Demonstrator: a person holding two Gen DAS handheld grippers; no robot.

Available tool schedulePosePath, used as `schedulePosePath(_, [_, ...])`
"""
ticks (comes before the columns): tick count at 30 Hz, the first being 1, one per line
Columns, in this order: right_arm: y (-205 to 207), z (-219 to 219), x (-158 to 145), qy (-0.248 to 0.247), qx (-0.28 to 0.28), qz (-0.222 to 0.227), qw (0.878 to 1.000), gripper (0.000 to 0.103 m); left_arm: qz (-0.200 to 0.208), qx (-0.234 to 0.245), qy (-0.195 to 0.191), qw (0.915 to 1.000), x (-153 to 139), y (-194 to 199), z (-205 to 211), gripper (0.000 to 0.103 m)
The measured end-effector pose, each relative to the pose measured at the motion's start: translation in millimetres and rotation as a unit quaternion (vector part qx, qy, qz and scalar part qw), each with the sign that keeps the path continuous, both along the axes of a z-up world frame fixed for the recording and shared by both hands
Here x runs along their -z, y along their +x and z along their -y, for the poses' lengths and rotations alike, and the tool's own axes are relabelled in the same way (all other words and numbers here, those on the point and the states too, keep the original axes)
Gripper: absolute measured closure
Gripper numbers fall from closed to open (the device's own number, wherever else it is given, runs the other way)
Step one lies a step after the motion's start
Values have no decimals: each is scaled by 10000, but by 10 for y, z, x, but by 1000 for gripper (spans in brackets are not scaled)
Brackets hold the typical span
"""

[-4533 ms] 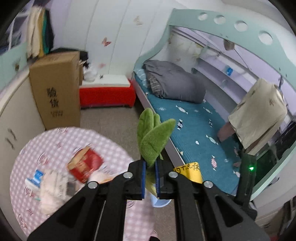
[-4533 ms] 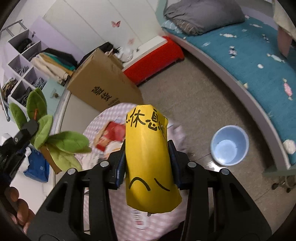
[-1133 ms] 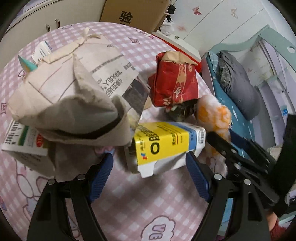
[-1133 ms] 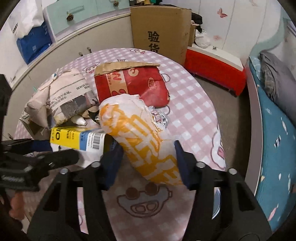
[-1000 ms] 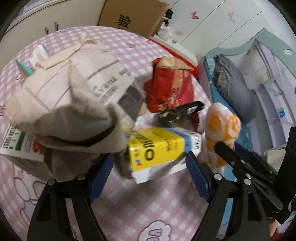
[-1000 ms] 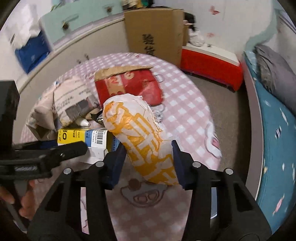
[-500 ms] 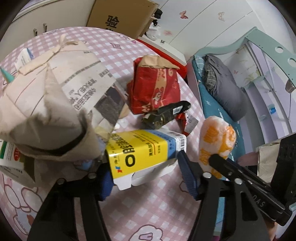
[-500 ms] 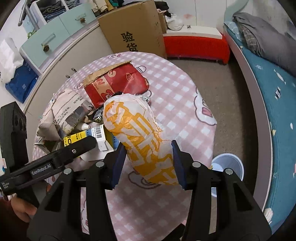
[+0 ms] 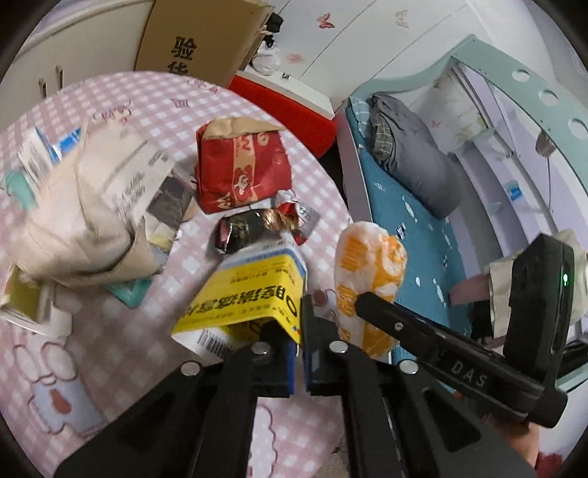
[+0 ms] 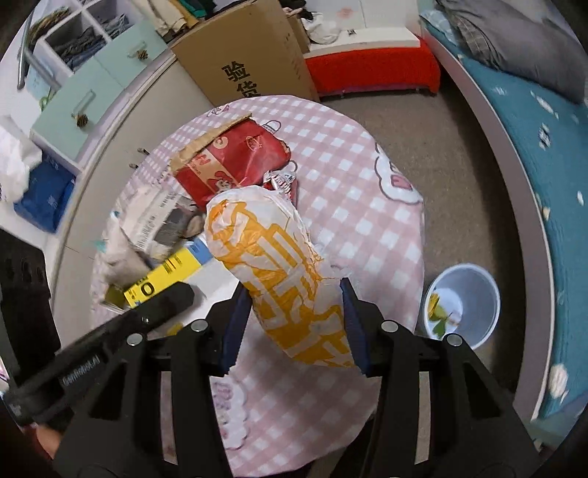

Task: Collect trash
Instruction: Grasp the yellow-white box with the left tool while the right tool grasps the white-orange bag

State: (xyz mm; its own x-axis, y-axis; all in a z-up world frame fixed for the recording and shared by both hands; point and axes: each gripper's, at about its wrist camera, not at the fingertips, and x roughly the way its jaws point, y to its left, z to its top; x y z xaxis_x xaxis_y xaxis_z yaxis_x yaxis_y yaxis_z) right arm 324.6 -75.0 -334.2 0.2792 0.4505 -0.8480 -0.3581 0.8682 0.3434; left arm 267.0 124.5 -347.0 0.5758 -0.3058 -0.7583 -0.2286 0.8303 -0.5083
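Two grippers, each loaded: the left gripper (image 9: 298, 331) has just closed, pinching one flattened yellow cardboard carton (image 9: 253, 294) above the checked worktop (image 9: 128, 353); the right gripper (image 10: 294, 327) clamps one crinkly white-and-orange wrapper (image 10: 279, 264). One round blue bin (image 10: 474, 294) sits on the floor.

Bare tablecloth (image 10: 367, 228) rightward — trash pile (image 10: 154, 220) left

A child's bedroom in a home is shown: a bunk bed (image 9: 411, 206) with fish-patterned sheet, butterfly stickers (image 9: 325, 20) on the wall, drawers (image 10: 92, 92), and a round pink-checked desk (image 10: 367, 206).
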Motion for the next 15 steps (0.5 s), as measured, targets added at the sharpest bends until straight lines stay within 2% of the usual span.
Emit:
schedulePosePath(8, [-333,-170,-301,-109,-100,-119,9998,57,282,351,306,9985,-460,-356,-22,100])
schedulePosePath(15, [-606,-555,-527,-187,-283,-29,9994,57,522,134,509,9972,-775,-705,-464,100])
